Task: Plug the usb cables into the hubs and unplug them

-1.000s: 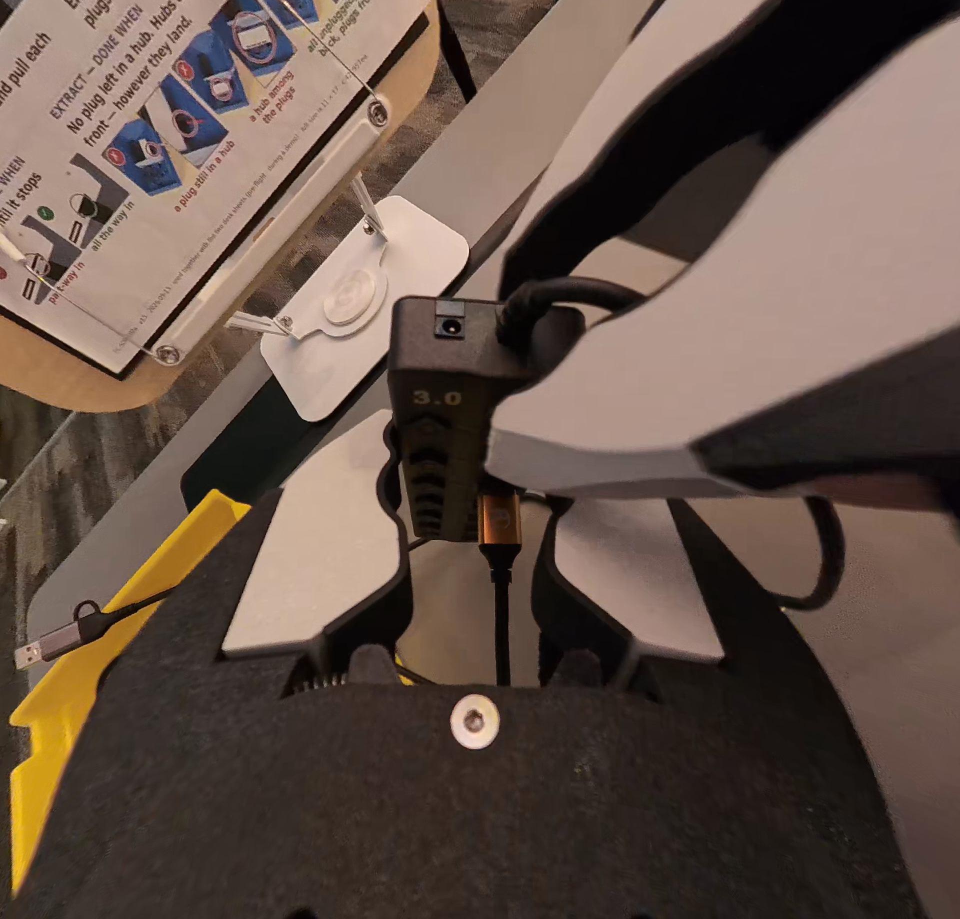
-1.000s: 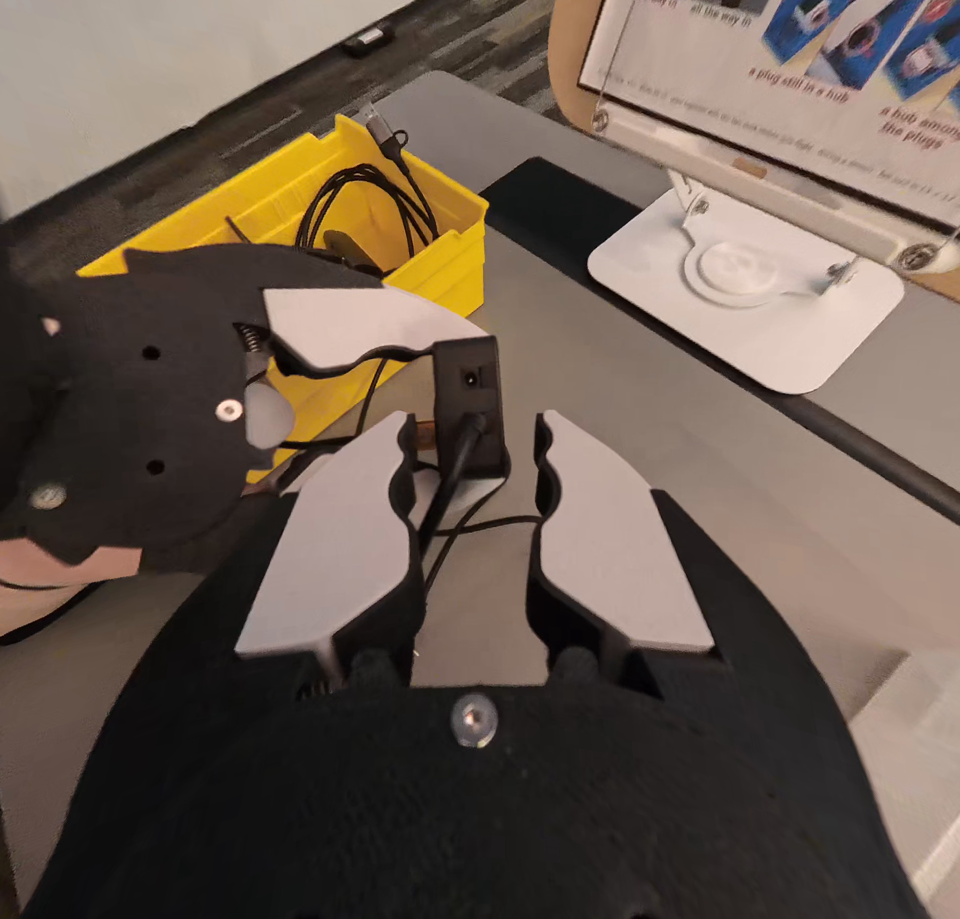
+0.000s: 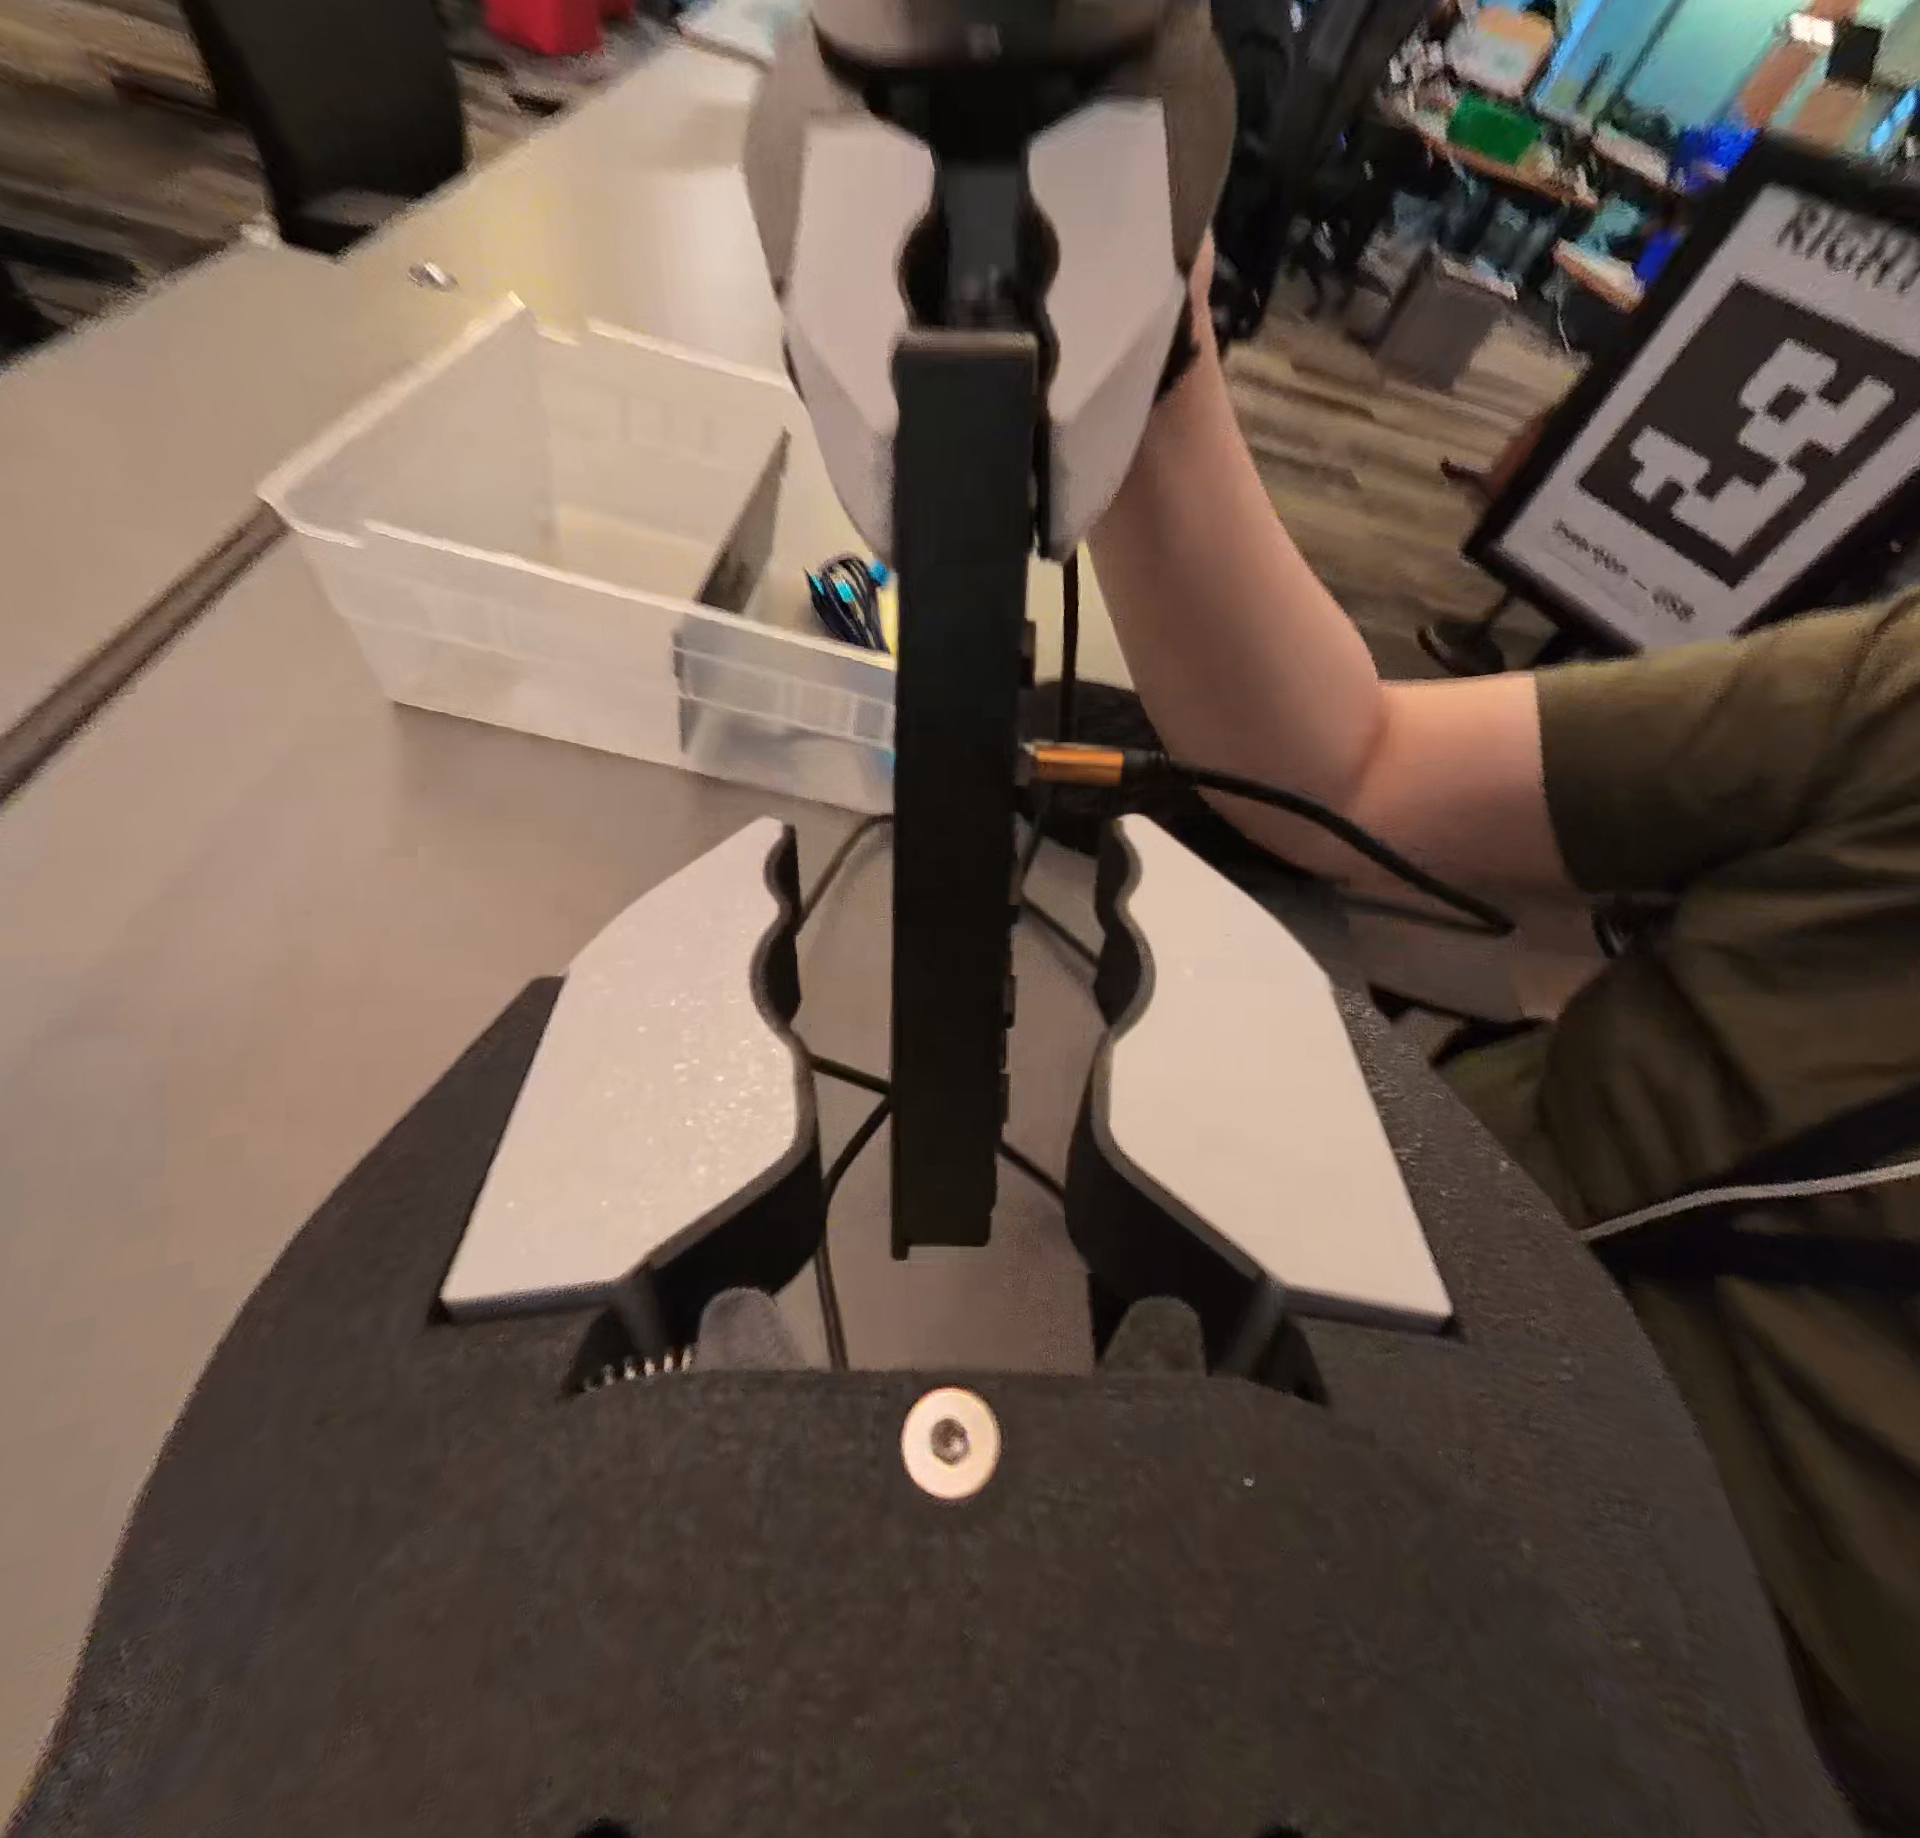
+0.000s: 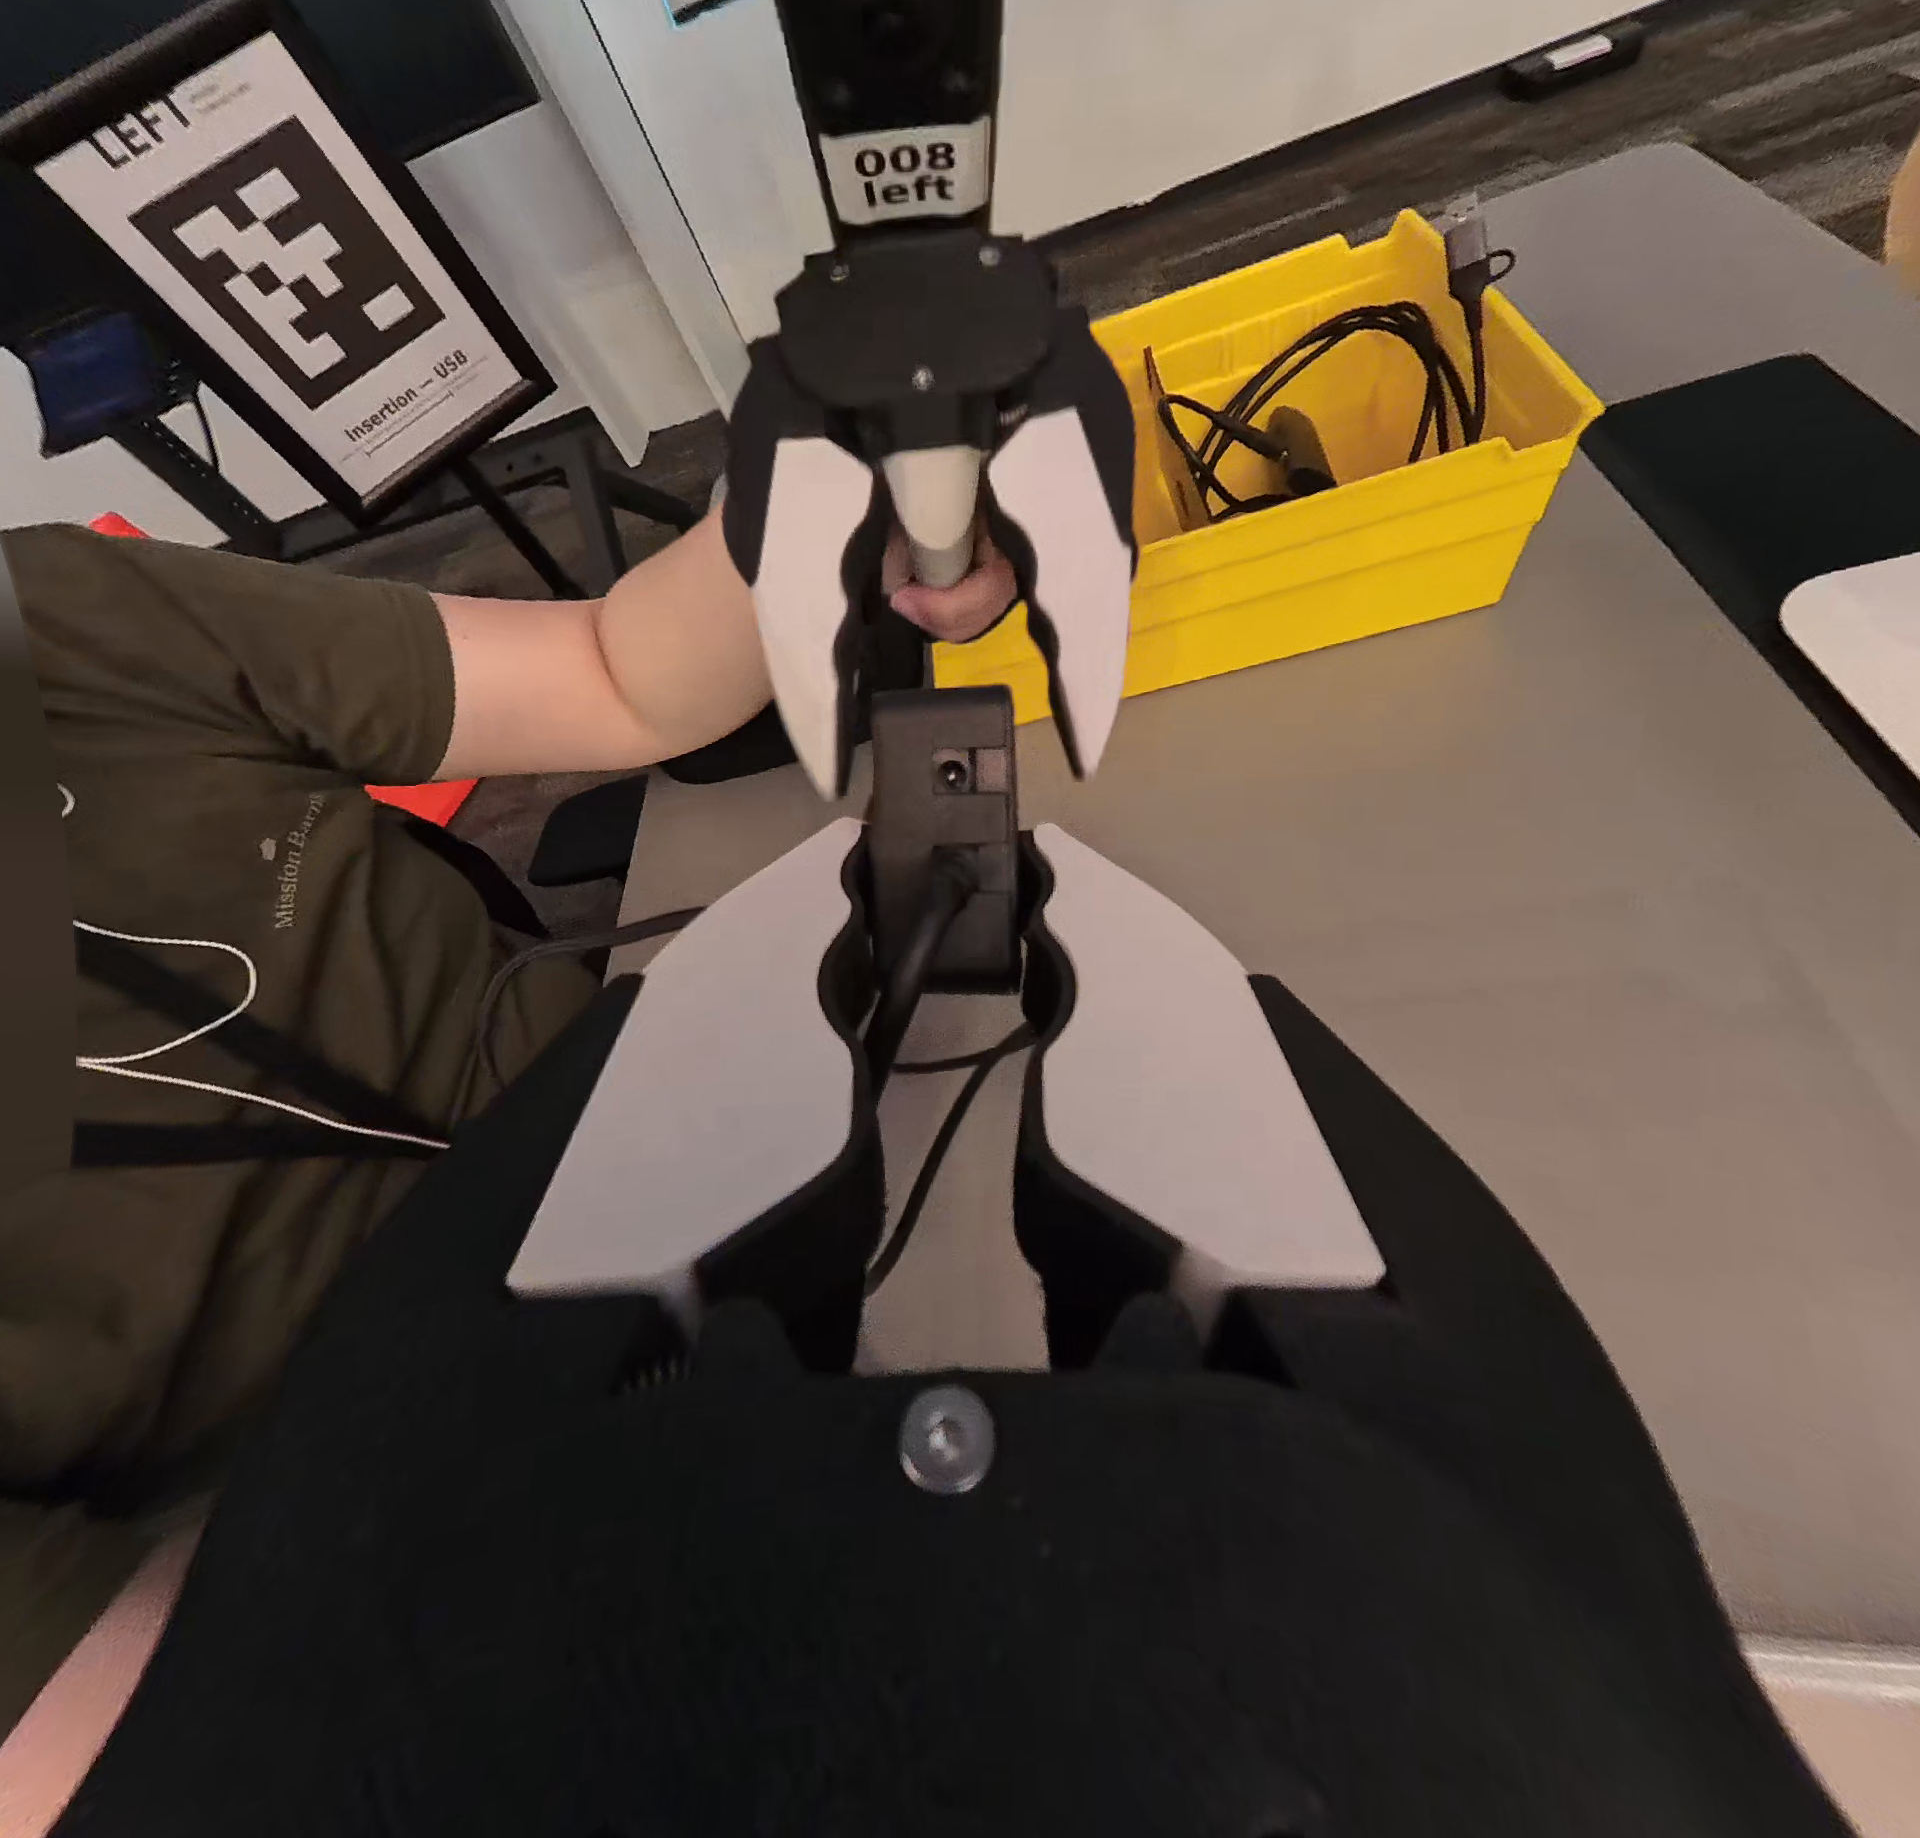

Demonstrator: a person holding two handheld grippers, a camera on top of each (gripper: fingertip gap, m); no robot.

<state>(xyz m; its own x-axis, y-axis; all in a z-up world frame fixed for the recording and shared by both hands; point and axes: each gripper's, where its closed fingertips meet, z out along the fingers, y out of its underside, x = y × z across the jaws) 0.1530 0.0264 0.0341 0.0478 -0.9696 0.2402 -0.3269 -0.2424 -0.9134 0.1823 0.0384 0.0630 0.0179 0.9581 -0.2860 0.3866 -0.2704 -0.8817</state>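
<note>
The right gripper [image 4: 943, 843] clenches the black USB hub [image 4: 940, 832] at twelve o'clock; the left gripper [image 3: 951, 843], released, straddles its opposite end, facing it.

Hub's far end [image 3: 961, 458]: hidden between the right gripper's fingers [image 3: 1103, 375], so the contact there cannot be seen.
Hub's ports: edge-on in the left wrist view, too thin to count.
Clear bin [image 3: 540, 552]: blurred; small blue-and-black things inside, perhaps cables.
Yellow bin [image 4: 1340, 552]: near end hidden behind the left gripper [image 4: 951, 739].
White plate [image 4: 1860, 635]: cut off by the right edge.
Background room: smeared, unreadable.
</note>
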